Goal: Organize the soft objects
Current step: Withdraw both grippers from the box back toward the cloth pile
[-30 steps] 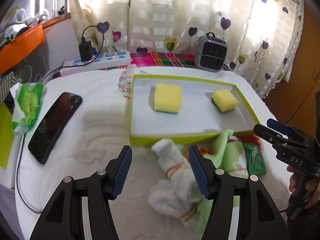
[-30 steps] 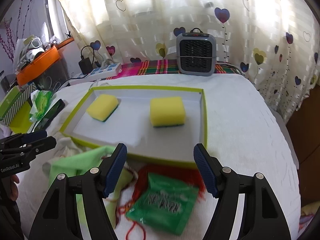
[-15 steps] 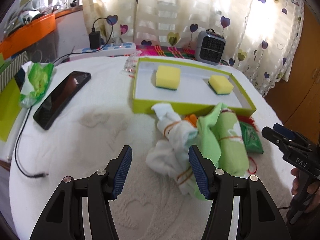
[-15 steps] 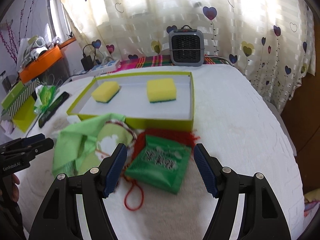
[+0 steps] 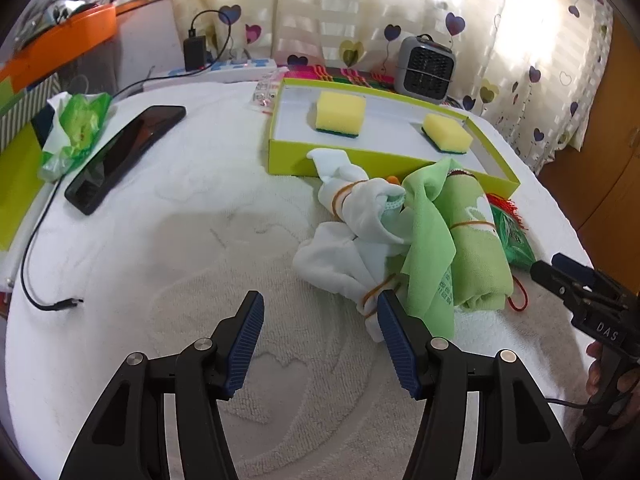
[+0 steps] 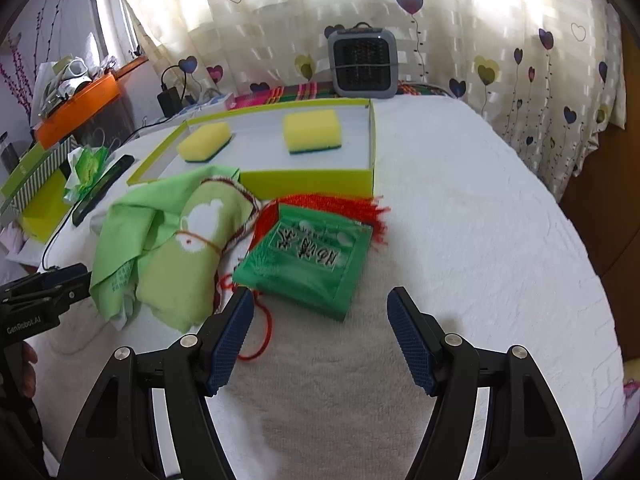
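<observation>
Evidently both grippers were lining up picks. The left gripper (image 5: 318, 320) stood wide open and empty, near the white bundle (image 5: 352, 240). The right gripper (image 6: 320, 312) gaped empty too, just short of the green pouch (image 6: 308, 256). Two sponges (image 6: 312, 130) already sat in the tray (image 6: 312, 180) beyond. Next, each probably needed to reach farther and close.

black phone (image 5: 124, 156), small heater (image 6: 363, 62), power strip (image 5: 224, 70)

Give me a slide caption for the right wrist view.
Open right hand-held gripper hovers before a green embroidered pouch beside a rolled green towel, two sponges already in the lime tray.
</observation>
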Demonstrator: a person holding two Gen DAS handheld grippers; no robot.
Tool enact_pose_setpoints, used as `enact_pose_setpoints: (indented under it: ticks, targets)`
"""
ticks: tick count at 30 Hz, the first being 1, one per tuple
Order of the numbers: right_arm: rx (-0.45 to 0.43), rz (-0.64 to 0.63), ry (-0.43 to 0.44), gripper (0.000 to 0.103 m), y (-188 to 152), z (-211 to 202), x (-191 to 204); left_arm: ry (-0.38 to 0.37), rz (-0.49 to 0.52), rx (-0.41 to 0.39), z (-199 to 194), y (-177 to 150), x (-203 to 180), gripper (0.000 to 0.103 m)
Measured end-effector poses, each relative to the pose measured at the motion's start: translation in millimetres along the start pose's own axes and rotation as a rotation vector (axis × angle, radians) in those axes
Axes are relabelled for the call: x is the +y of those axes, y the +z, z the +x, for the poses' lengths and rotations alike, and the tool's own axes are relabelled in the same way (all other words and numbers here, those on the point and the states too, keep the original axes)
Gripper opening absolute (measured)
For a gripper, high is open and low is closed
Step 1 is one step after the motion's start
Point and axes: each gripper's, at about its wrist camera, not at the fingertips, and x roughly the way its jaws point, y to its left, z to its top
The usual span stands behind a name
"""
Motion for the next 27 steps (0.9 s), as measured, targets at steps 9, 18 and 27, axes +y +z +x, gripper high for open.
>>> enact_pose_setpoints:
  ticks: [9, 18, 27]
  targets:
    - [0.009, -0.002, -0.004, 0.07, -5, 1, 1, 0.029, 0.015, -0.016, -2, -4, -2, 0.059]
    - [0.001, -0.011, 0.008, 0.07, -7, 0, 8, 0.038, 0.019, -0.021, -4, -5, -3, 0.059]
    - [-0.009, -0.009, 0.072, 0.07, -1, -1, 22, 0.05, 0.041, -0.034, -5, -4, -4, 0.059]
